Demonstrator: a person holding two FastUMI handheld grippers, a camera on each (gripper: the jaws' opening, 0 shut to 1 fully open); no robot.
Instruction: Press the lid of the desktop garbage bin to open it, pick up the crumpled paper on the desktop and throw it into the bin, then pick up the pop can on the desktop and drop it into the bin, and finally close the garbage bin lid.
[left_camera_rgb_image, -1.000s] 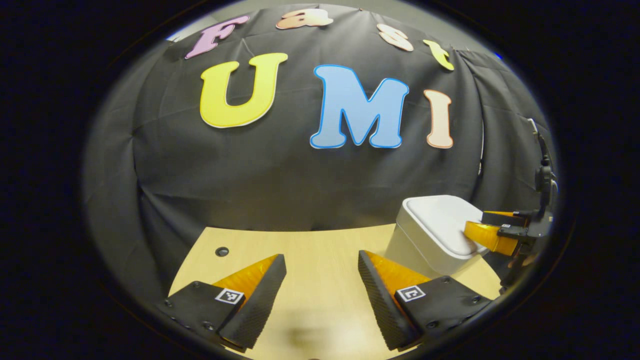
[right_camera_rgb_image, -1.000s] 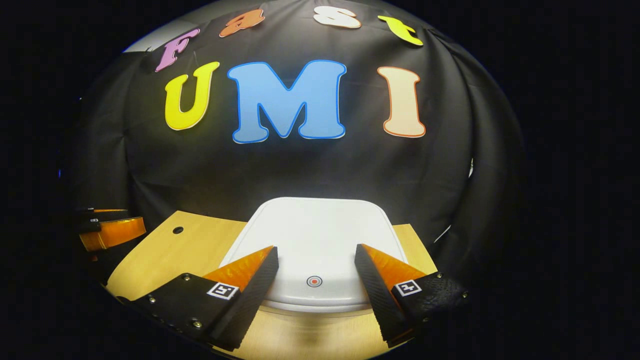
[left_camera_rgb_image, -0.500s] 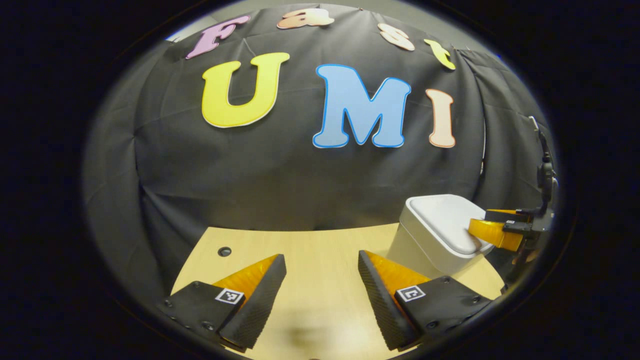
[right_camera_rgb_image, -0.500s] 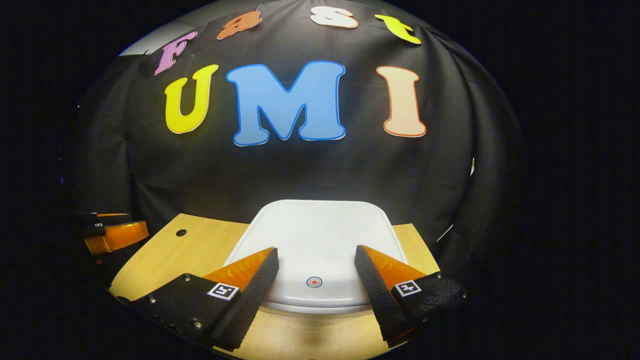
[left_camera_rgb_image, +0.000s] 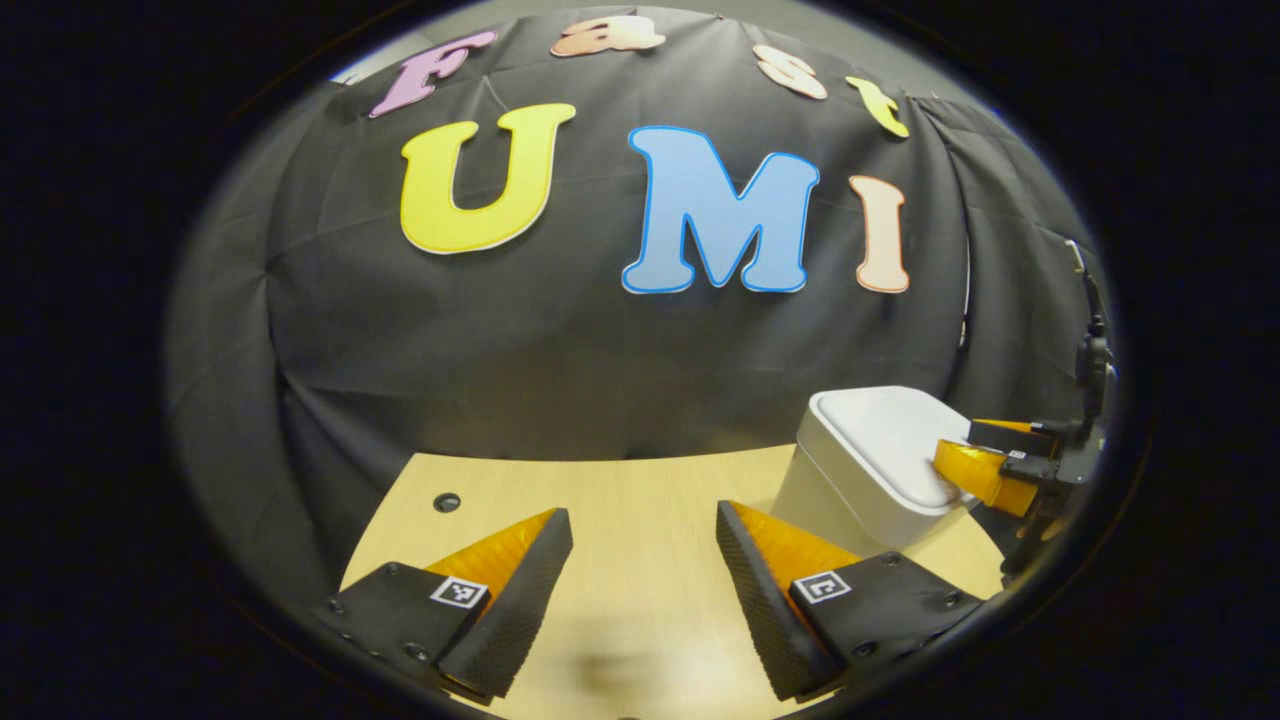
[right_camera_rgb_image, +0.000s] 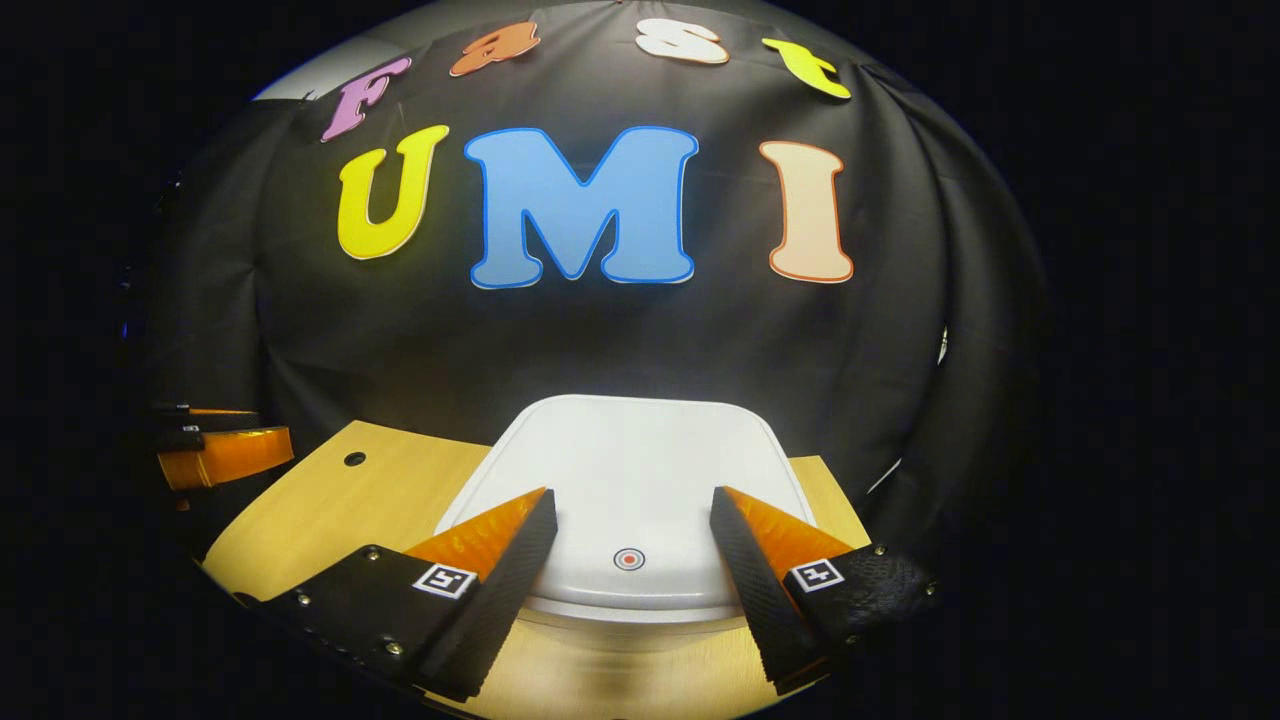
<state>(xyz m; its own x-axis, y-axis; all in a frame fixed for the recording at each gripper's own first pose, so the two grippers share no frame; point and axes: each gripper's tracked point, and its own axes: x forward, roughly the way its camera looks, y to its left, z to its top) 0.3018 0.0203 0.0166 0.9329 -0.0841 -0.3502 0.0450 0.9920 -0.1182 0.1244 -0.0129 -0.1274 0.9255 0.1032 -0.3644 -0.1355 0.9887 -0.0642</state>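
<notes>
A: Left gripper, fingers spread, empty, parked over bare worktop — likely waiting.
B: Right gripper, fingers apart, hangs over the shut bin lid, red dot between them; press looks imminent.

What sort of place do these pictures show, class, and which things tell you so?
Probably a small staged recording booth: a wooden desktop backed by a black cloth wall, with a white lidded bin on the desktop and the right gripper, open, over its lid.
</notes>
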